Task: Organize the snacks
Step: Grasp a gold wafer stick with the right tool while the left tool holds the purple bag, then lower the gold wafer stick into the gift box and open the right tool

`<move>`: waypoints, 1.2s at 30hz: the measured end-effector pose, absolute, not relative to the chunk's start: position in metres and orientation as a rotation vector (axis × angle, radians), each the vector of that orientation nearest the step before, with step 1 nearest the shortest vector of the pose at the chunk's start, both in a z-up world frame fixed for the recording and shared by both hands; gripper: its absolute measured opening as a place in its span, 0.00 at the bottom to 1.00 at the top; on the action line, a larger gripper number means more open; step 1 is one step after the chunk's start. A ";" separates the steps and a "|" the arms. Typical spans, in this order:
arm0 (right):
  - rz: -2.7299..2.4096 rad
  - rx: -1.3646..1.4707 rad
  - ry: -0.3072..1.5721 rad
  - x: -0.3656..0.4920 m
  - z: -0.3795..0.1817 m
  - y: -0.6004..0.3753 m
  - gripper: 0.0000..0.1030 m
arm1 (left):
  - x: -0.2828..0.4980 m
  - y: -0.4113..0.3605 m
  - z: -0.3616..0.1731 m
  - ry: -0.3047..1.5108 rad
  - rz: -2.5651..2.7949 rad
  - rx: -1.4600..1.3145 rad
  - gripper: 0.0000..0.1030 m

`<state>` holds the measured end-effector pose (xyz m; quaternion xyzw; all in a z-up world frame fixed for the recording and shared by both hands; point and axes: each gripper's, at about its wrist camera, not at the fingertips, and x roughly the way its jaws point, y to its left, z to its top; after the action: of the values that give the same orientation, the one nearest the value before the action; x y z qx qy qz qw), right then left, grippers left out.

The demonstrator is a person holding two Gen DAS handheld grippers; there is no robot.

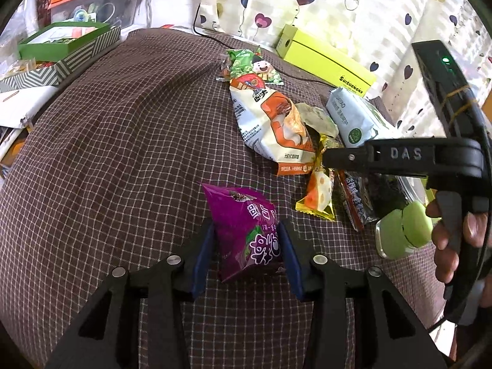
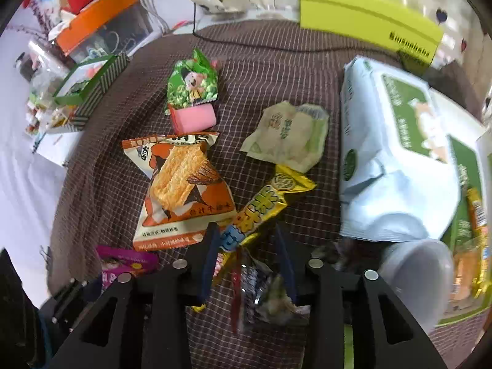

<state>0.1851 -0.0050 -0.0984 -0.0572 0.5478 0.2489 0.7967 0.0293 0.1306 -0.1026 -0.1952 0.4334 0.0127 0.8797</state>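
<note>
Gripping a purple snack packet (image 1: 246, 230), the left hand-held gripper (image 1: 246, 247) is pressing its blue pads against both sides of the bag, which is resting on the brown checked cloth (image 1: 123, 153) covering the surface. The right hand-held gripper (image 2: 247, 261) is straddling the tail of a yellow snack stick (image 2: 264, 206) and a dark crinkled wrapper (image 2: 258, 289); whether its pads are actually pinching them cannot be told. In the left wrist view a person's hand (image 1: 452, 240) is squeezing that tool's trigger. Beyond the yellow stick, an orange-and-white snack bag (image 2: 178, 187), a green cartoon packet (image 2: 192, 83), a pink packet (image 2: 193, 118) and a pale green wrapper (image 2: 289, 132) are lying loose on the cloth, with a light blue wipes pack (image 2: 390, 160) to the right and a lime-yellow box (image 2: 369, 21) behind.
</note>
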 end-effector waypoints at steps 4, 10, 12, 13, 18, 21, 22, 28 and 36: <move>0.544 -0.161 1.178 0.186 -0.107 0.007 0.38 | 0.030 0.132 -0.102 0.904 0.024 -0.409 0.42; 0.577 -0.230 1.113 0.176 -0.101 0.013 0.24 | 0.029 0.132 -0.103 0.896 0.022 -0.414 0.42; 0.598 -0.221 1.103 0.171 -0.098 0.012 0.23 | 0.028 0.132 -0.101 0.889 0.015 -0.418 0.41; 0.604 -0.222 1.097 0.169 -0.096 0.011 0.22 | 0.027 0.132 -0.100 0.884 0.012 -0.418 0.40; 0.637 -0.210 1.045 0.154 -0.080 0.006 0.20 | 0.021 0.133 -0.088 0.848 -0.001 -0.414 0.39; 0.652 -0.187 1.026 0.151 -0.073 0.000 0.20 | 0.019 0.133 -0.084 0.843 0.001 -0.411 0.38; 0.657 -0.175 1.023 0.150 -0.072 -0.004 0.20 | 0.018 0.133 -0.084 0.845 0.003 -0.413 0.38; 0.687 -0.140 0.994 0.139 -0.058 -0.015 0.20 | 0.012 0.131 -0.077 0.837 0.002 -0.414 0.38; 0.728 -0.106 0.921 0.124 -0.029 -0.024 0.20 | 0.006 0.129 -0.050 0.788 0.003 -0.399 0.38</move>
<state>0.1245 -0.0243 -0.0285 -0.0499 0.4343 0.3431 0.8313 0.0056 0.1288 -0.0504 -0.1931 0.3813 0.0016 0.9041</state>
